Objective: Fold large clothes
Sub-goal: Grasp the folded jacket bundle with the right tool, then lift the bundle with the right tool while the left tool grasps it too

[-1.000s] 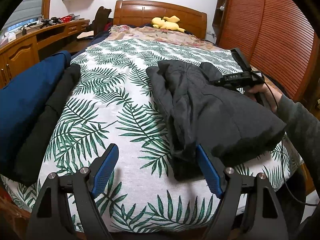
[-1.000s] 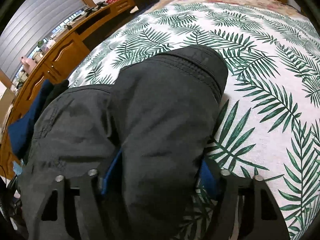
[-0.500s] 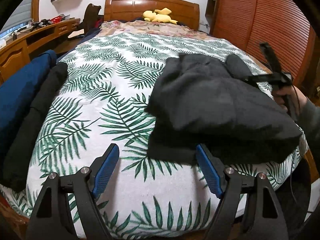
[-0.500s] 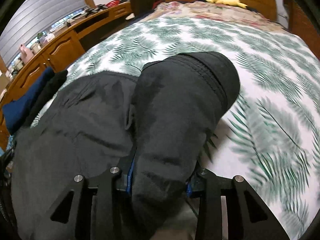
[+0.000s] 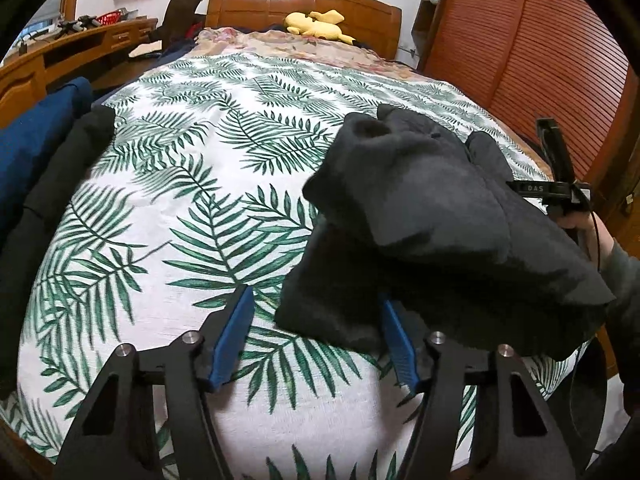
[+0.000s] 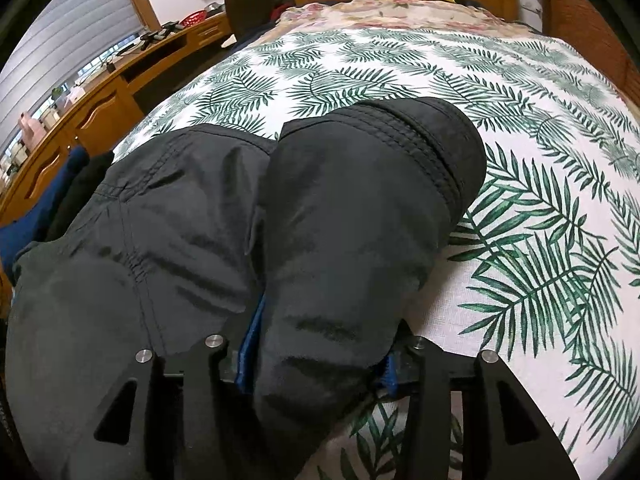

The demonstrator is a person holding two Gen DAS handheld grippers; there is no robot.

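The left gripper (image 5: 316, 340) has just been closing; its blue pads (image 5: 234, 336) stand apart, the near corner of the dark jacket (image 5: 432, 216) lying between them, one pad tucked under the cloth, no squeeze visible. The right gripper (image 6: 316, 356) has its jaws around a thick fold of the jacket (image 6: 340, 240); they have just been opening, yet the cloth fills the gap and both pads touch it. The jacket lies bunched on the right side of the leaf-print bed (image 5: 192, 184). At the left edge lie blue cloth (image 5: 36, 136) and black cloth (image 5: 60, 184). Far off, a yellow toy (image 5: 316, 24) sits by the headboard (image 5: 304, 0). No containers hold anything.
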